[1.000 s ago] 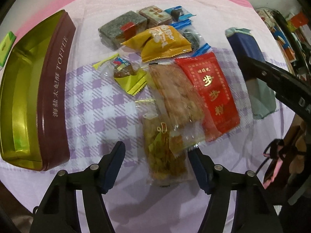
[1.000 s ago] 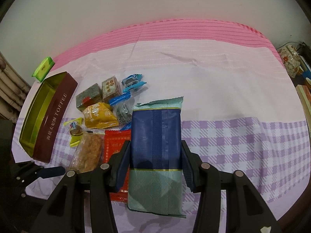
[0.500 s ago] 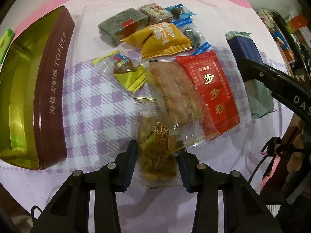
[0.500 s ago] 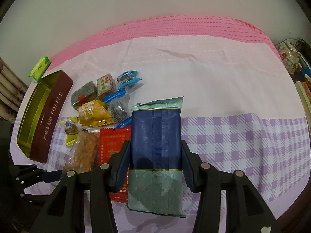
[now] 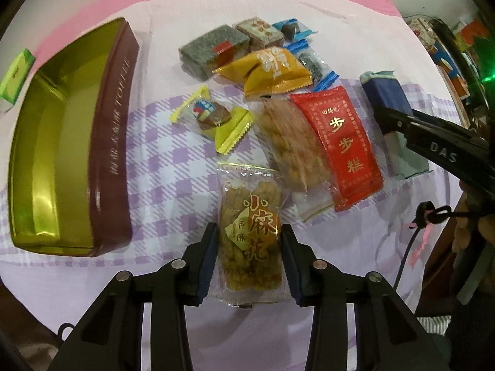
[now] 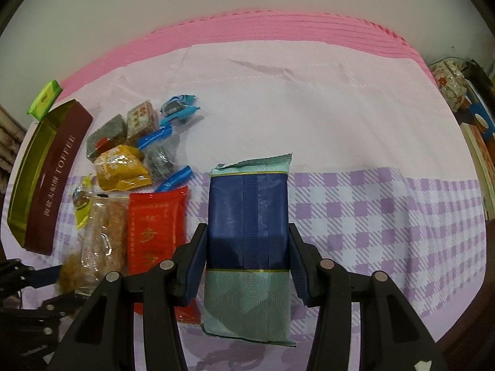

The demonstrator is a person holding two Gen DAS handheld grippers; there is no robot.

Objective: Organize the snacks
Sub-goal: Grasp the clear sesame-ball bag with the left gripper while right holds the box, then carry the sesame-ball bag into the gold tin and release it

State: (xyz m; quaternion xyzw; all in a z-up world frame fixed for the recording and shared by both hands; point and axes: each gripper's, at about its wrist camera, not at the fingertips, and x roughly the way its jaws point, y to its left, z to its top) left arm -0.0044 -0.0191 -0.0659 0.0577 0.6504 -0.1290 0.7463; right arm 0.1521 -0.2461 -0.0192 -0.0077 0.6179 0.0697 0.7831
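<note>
My left gripper (image 5: 249, 249) is shut on a clear packet of golden fried twists (image 5: 249, 232) and holds it a little above the cloth, pointing straight down. An open gold-lined maroon toffee tin (image 5: 111, 142) lies to its left. My right gripper (image 6: 246, 253) is shut on a tall blue and teal packet (image 6: 247, 228), also seen in the left wrist view as the blue packet (image 5: 386, 95). Loose snacks lie between them: a red packet (image 5: 340, 142), a clear packet of crisp cake (image 5: 290, 142), an orange packet (image 5: 272, 68), and a yellow-wrapped sweet (image 5: 213, 117).
Several small wrapped snacks (image 6: 145, 123) lie at the back of the pile on the pink and purple-check cloth (image 6: 371, 210). A green box (image 6: 45, 97) sits behind the tin. Cluttered shelves (image 6: 464, 99) stand beyond the table's right edge.
My left gripper closed on the fried-twist packet, then lifted it off the pile and drew it toward the tin. The right gripper tilted slightly with the blue packet still held.
</note>
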